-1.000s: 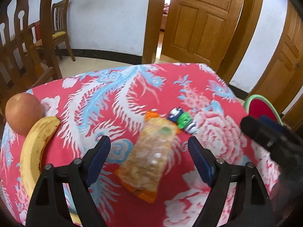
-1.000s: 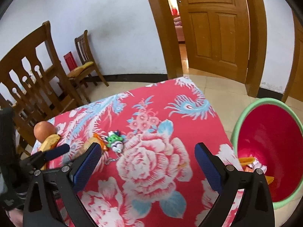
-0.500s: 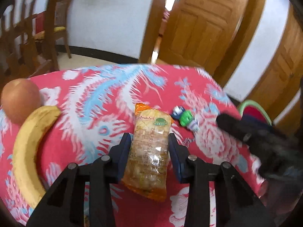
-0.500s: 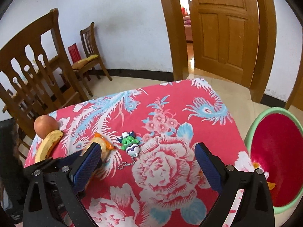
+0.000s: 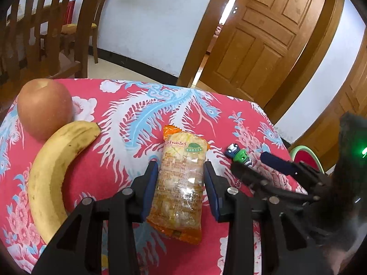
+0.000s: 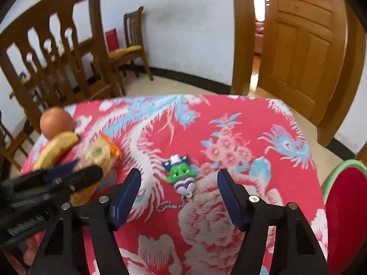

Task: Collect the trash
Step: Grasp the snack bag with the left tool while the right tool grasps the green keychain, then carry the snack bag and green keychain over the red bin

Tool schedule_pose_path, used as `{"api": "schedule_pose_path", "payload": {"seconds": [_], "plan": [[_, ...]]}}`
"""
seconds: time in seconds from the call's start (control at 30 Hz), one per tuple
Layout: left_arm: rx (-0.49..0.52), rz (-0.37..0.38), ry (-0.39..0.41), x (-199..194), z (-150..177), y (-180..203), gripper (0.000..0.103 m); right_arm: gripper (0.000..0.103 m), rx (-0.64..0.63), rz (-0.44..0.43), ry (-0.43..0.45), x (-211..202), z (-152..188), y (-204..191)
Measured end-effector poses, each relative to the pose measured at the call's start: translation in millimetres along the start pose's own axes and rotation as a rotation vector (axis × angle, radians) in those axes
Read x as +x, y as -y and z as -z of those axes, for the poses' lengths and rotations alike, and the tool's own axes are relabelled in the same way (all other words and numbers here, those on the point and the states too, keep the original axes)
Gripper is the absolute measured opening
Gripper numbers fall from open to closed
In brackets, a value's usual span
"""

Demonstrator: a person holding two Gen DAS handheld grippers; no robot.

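The snack packet (image 5: pixel 181 183), a clear wrapper with orange ends, lies on the red flowered table (image 5: pixel 142 105) between the apple-and-banana pair and a small toy keychain, and it now sits clamped between the blue pads of the left hand-held gripper (image 5: pixel 181 188); a second ago those jaws stood wide on either side of it, and half a second ago they had already closed onto its sides. The right hand-held gripper (image 6: pixel 179 194) has just been narrowing its jaws and has come in over the green and blue keychain (image 6: pixel 181 176), which lies between the pads but untouched, so this gripper is part open and holds nothing. The packet carries a green label and a line of small writing near its top end, too small to read. Both grippers tilt downward at the table, the right one showing at the right edge of the left wrist view. The banana (image 5: pixel 57 171) touches the apple (image 5: pixel 44 107). A red basin with a green rim (image 6: pixel 346 210) stands off the table's right side.
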State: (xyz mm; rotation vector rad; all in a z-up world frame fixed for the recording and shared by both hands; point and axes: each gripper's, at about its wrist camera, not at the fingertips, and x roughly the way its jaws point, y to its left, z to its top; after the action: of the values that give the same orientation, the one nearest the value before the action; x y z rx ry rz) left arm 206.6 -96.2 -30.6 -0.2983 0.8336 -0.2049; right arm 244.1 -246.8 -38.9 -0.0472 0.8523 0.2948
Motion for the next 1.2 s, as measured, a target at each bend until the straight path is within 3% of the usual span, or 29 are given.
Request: {"api": "schedule_pose_path", "payload": {"seconds": [0.1, 0.17, 0.23, 0.53, 0.87, 1.2], "plan": [[-0.004, 0.008, -0.005, 1, 0, -1, 0.040, 0.062, -0.023, 0.032, -0.042, 10, 3, -3], [0.001, 0.008, -0.004, 0, 0, 0, 0.040, 0.033, -0.023, 0.010, -0.031, 7, 3, -2], [0.000, 0.012, -0.008, 2, 0, 0, 0.040, 0.021, -0.014, 0.009, -0.025, 6, 4, -1], [-0.001, 0.008, -0.015, 4, 2, -1, 0.040, 0.021, -0.011, 0.005, 0.013, -5, 6, -3], [0.059, 0.047, -0.001, -4, 3, 25, 0.040, 0.021, 0.092, -0.093, 0.127, -46, 9, 18], [0.112, 0.081, -0.001, -10, 4, 61, 0.040, 0.021, 0.155, -0.055, 0.140, -67, 19, 46]]}}
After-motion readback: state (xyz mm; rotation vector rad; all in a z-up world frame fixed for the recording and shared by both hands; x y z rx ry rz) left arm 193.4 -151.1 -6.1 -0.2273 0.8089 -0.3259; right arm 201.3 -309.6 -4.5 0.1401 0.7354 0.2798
